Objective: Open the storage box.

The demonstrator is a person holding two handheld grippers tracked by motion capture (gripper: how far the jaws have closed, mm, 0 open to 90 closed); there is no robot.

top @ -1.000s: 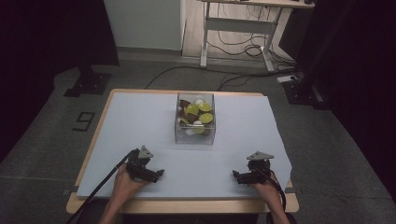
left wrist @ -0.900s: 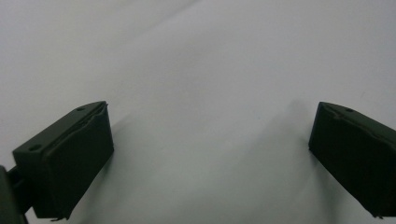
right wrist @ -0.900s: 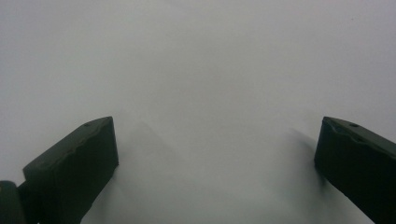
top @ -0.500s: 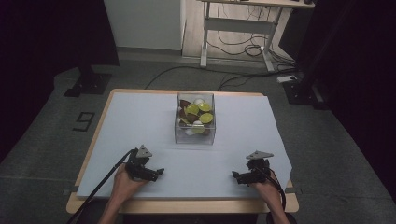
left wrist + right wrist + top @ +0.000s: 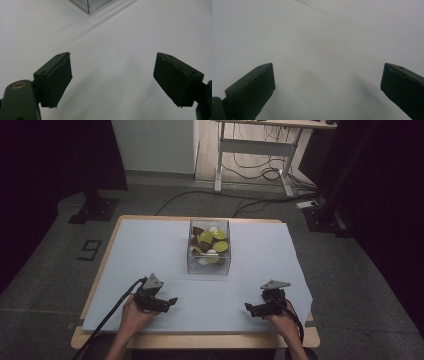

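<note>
Two grippers are resting low over the near part of the table, one in each of the person's hands. The left gripper (image 5: 170, 301) is sitting near the left front, its tips pointing toward the right; in the left gripper view its pads (image 5: 58, 80) are standing apart with nothing between them but bare white sheet, and they have just been closing a little. The right gripper (image 5: 248, 308) is lying near the right front, tips pointing left toward the other one; in the right gripper view its pads (image 5: 255, 90) are gaping wide, again with nothing between them. Neither is touching anything but the surface area below.

Farther out, at the middle of the table, a clear plastic box (image 5: 209, 265) is standing upright, well apart from both grippers. It is holding a heap of small round pieces, lime green, brown and white. A corner of that box (image 5: 88, 5) is peeking in at the top of the left gripper view.

Everything is sitting on a white sheet (image 5: 150, 245) covering a wooden table (image 5: 100, 270).
</note>
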